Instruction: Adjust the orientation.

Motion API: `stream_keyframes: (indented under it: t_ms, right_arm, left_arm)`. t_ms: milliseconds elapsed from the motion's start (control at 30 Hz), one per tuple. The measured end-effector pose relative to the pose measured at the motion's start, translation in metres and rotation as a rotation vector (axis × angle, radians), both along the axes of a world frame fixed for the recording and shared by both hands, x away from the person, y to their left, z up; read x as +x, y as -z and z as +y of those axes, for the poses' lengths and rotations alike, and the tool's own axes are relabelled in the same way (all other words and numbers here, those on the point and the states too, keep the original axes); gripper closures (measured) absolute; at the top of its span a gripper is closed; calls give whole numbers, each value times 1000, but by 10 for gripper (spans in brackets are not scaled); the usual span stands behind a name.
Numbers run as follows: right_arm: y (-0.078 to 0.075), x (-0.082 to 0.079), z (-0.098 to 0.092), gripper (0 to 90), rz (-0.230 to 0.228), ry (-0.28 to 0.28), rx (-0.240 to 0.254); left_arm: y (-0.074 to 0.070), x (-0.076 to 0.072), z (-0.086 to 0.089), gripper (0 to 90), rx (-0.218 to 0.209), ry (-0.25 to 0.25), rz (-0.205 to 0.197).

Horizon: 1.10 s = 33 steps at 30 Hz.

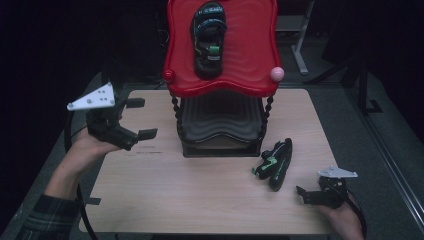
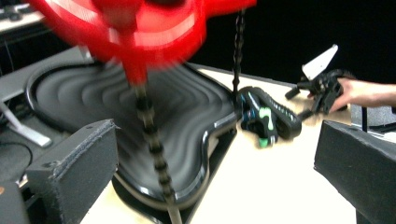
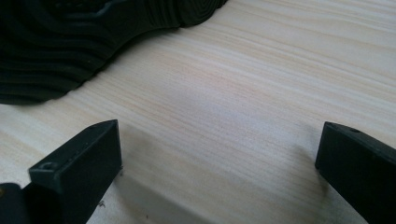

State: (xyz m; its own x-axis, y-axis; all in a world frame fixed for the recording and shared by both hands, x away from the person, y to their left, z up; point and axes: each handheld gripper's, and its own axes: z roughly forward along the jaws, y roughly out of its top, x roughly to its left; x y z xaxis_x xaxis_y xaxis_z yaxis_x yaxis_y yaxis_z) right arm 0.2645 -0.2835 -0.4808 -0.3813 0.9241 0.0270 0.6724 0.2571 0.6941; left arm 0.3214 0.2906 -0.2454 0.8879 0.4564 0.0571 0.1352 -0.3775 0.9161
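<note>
Judging from the layout, the job is taken to be half done. At the left, the left claw [image 1: 137, 118] is held wide open and empty near the rack. One sandal [image 1: 209, 37] is already laid on the red top shelf [image 1: 250, 50]. The second sandal [image 1: 275, 162] is left on the worktop [image 1: 200, 200], with the right claw [image 1: 305, 192] spread open, empty, just beside it.

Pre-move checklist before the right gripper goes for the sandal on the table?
1. Right gripper open: ok, jaws wide apart.
2. Right gripper empty: ok, bare table between the jaws.
3. Sandal on the table free to grasp: ok, lying on its side beside the rack's black lower shelf, nothing on it.
4. Left gripper out of the way: ok, open, left of the rack.
5. Red top shelf has room: ok, one sandal on the shelf only.
</note>
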Motion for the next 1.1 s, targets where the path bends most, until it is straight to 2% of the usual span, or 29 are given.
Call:
stream_keyframes:
  t_ms: [67,233,333,400,500,600,733,833,900,933,1000,1100]
  right_arm:
    - [0,0,0,0,0,1,0]
    - [-2,2,0,10,22,-6,-11]
    - [-7,2,0,116,45,-17,-16]
    - [-11,2,0,139,67,-15,-10]
    - [-16,2,0,194,67,-20,-10]
    - [-25,2,1,358,53,-52,11]
    - [-34,5,2,550,44,-80,46]
    - [-43,7,4,746,20,-103,63]
    - [-49,8,6,862,-2,-119,84]
    - [-54,9,8,896,-17,-122,97]
    - [-60,12,11,897,-29,-132,114]
    - [-69,19,15,897,-58,-167,151]
  left_arm:
    - [17,-6,4,0,21,-19,6]
    - [56,-16,11,0,24,-40,52]
    - [80,-21,15,0,32,-61,75]
    - [96,-24,17,0,45,-83,88]
    - [119,-28,21,0,48,-110,110]
    - [142,-33,23,0,85,-146,142]
    - [167,-36,21,0,180,-155,178]
    - [179,-36,20,0,192,-161,212]
    - [189,-36,18,0,230,-165,229]
    - [193,-36,17,0,253,-162,234]
    - [201,-36,14,0,296,-154,252]
    - [211,-33,12,0,318,-147,279]
